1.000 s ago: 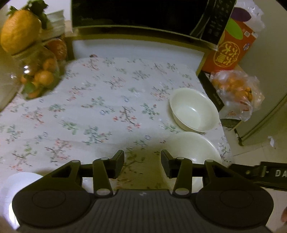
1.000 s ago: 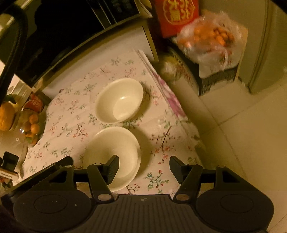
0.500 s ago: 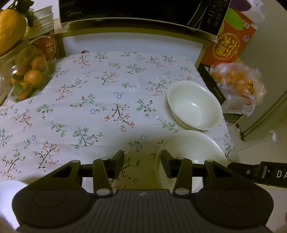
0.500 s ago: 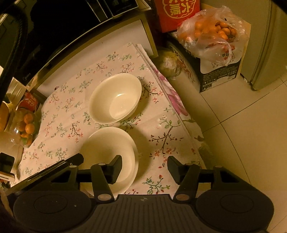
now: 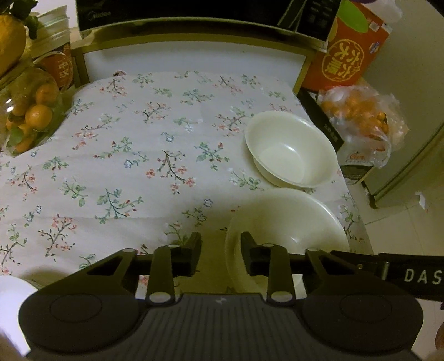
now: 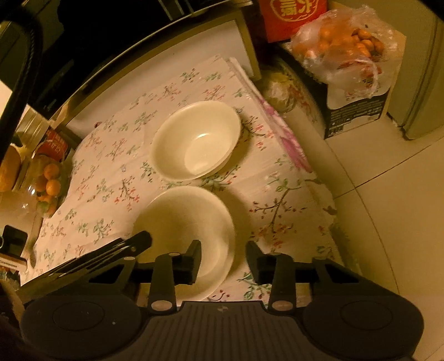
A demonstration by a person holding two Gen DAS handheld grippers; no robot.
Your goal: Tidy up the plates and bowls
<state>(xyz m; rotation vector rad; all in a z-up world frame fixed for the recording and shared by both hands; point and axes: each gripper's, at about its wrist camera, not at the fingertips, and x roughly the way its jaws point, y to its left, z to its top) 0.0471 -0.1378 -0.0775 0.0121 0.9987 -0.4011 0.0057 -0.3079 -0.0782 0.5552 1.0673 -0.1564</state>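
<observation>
Floral tablecloth (image 5: 133, 155) covered the table, with a dark microwave (image 5: 194, 11) at the back edge and warm, dim lighting.

Left gripper (image 5: 220, 251): jaws had just been closing and stood narrow. The near bowl's (image 5: 291, 222) left rim lay between them, one finger outside on the cloth side, the other inside the bowl. Whether the pads pressed on the rim could not be told.

Right gripper (image 6: 223, 259): jaws had also just been closing and now stood at a moderate gap, straddling the same bowl's right rim, left finger over the inside, right finger over the cloth. Contact likewise unclear from this view. The left gripper's tip showed at the bowl's opposite edge.

Far bowl (image 5: 291, 152) sat upright and empty just behind the near one, close to the table's right edge, rims nearly touching.

Beyond: a jar of oranges (image 5: 30, 111) at far left, a red carton (image 5: 349, 52) and a bag of oranges (image 5: 360, 119) off the table to the right.

Judgement: both grippers closing on opposite rims suggests a two-handed lift of the near bowl, probably to stack it with the far one. Nothing stacked yet.
</observation>
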